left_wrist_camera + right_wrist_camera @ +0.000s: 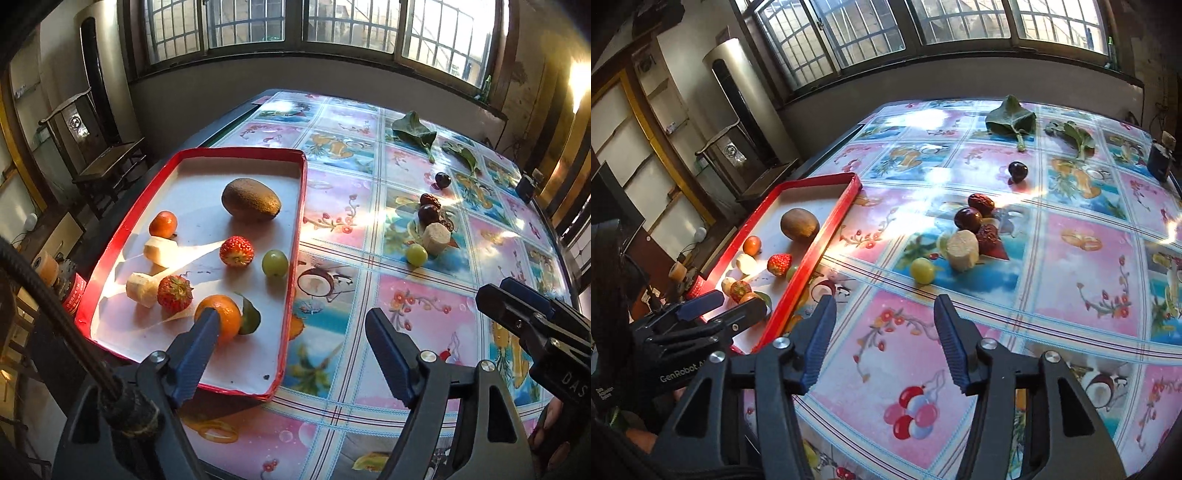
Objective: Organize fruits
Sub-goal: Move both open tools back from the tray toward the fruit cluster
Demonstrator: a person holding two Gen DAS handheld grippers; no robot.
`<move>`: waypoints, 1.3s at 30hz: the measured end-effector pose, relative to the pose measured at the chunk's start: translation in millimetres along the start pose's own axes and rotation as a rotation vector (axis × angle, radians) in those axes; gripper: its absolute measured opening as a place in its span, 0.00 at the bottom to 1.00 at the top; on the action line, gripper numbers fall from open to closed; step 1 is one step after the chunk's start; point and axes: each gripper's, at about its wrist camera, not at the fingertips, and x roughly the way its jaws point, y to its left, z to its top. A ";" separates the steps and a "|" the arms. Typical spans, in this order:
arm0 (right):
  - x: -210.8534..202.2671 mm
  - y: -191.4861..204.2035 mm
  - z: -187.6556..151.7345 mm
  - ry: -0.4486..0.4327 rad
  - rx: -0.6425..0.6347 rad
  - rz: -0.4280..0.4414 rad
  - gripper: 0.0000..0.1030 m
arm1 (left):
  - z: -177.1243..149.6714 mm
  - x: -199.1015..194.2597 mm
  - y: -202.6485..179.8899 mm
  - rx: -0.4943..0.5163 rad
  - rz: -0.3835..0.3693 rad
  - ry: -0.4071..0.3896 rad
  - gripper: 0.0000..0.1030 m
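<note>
A red tray [295, 221] holds a kiwi [251, 199], two strawberries [236, 251], a green grape [274, 263], banana pieces [159, 251], a small orange fruit [163, 223] and a mandarin [225, 317]. My left gripper [291, 317] is open and empty above the tray's near right corner, one finger in front of the mandarin. On the table lie a green grape [922, 270], a banana piece [963, 249], red dates [967, 218] and a dark cherry [1018, 171]. My right gripper [884, 302] is open and empty, short of the grape.
Two green leaves [1012, 120] lie at the table's far side. A small dark box [1160, 162] stands at the far right edge. A wooden chair [96, 147] stands left of the table. The tray [812, 251] sits at the table's left edge.
</note>
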 end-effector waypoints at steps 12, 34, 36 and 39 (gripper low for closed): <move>-18.2 -36.8 -16.4 -0.022 0.063 -0.054 0.58 | -3.4 -7.3 -25.8 0.047 0.045 -0.018 0.78; -16.7 -55.7 -32.5 0.017 0.055 -0.189 0.65 | -15.9 2.0 -55.4 0.128 0.023 0.031 0.79; -15.7 -56.8 -32.9 0.020 0.060 -0.188 0.65 | -16.5 5.2 -54.2 0.122 0.006 0.040 0.79; -13.3 -59.1 -33.1 0.028 0.069 -0.188 0.65 | -16.4 6.5 -54.8 0.125 -0.022 0.037 0.79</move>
